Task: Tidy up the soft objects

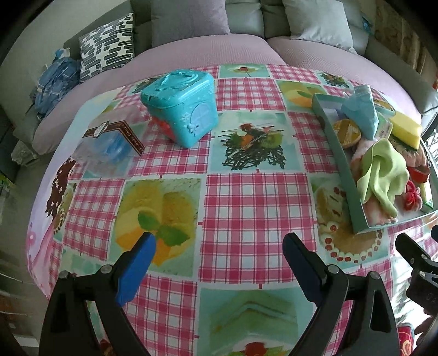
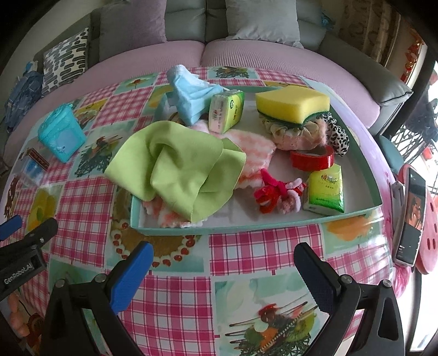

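Note:
A shallow teal tray [image 2: 273, 224] [image 1: 332, 137] holds the soft things: a green cloth [image 2: 175, 169] [image 1: 383, 169] draped over a pink fluffy towel [image 2: 254, 148], a blue face mask [image 2: 191, 93] [image 1: 361, 115], a yellow sponge [image 2: 293, 102] [image 1: 405, 128], two tissue packs [image 2: 225, 111] [image 2: 325, 191], fabric scrunchies [image 2: 298, 131], red hair ties [image 2: 276, 194] and red tape [image 2: 312, 158]. My right gripper [image 2: 223, 271] hangs open just in front of the tray. My left gripper [image 1: 219, 263] is open over bare tablecloth, left of the tray.
A turquoise house-shaped box [image 1: 180, 104] [image 2: 61, 134] and a clear plastic box [image 1: 106, 145] stand on the checked tablecloth [image 1: 254, 205] at left. A phone [image 2: 410, 213] leans at the table's right edge beside a red stool [image 2: 429, 230]. A sofa with cushions [image 1: 189, 19] lies behind.

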Demonstrator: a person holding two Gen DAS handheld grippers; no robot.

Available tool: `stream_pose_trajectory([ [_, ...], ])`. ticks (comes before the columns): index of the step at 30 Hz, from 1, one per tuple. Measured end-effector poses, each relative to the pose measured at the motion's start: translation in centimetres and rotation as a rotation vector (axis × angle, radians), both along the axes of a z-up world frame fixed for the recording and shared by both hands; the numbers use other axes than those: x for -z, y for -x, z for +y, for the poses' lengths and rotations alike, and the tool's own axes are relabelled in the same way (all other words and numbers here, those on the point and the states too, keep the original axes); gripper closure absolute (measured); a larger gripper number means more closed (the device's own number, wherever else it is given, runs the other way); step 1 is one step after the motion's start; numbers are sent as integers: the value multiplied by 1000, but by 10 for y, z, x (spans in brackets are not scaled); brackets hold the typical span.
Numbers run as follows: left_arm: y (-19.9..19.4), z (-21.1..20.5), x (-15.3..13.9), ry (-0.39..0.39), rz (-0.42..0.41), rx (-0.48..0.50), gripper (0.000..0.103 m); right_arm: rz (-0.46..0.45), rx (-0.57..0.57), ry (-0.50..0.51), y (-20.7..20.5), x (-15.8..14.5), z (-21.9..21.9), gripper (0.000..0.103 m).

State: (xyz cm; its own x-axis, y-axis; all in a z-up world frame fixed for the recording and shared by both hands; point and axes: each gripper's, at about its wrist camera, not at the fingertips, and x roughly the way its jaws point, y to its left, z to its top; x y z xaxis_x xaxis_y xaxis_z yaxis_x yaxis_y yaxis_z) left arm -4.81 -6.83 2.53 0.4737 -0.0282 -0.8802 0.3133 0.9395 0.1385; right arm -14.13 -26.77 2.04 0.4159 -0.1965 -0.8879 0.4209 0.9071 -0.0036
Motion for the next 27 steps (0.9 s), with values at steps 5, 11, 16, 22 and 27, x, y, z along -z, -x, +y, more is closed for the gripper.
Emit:
stream_pose_trajectory([
  [5,3,5,0,-24,-11,-13,9,-2,-7,0,1,0,3,0],
  [11,6,6,-1,-28,-13,-14,9,-2,-6,-1,1,0,4,0],
  [16,6,7,0,-26,-4,-21,9,-3,-9,-3,1,0,4,0],
  [22,5,7,5,-31,9,-21,9,4,-16,-9,-1,6,3,0],
  [27,3,6,8,-31,16,-13,9,8,-23,-10,-4,10,3,0],
])
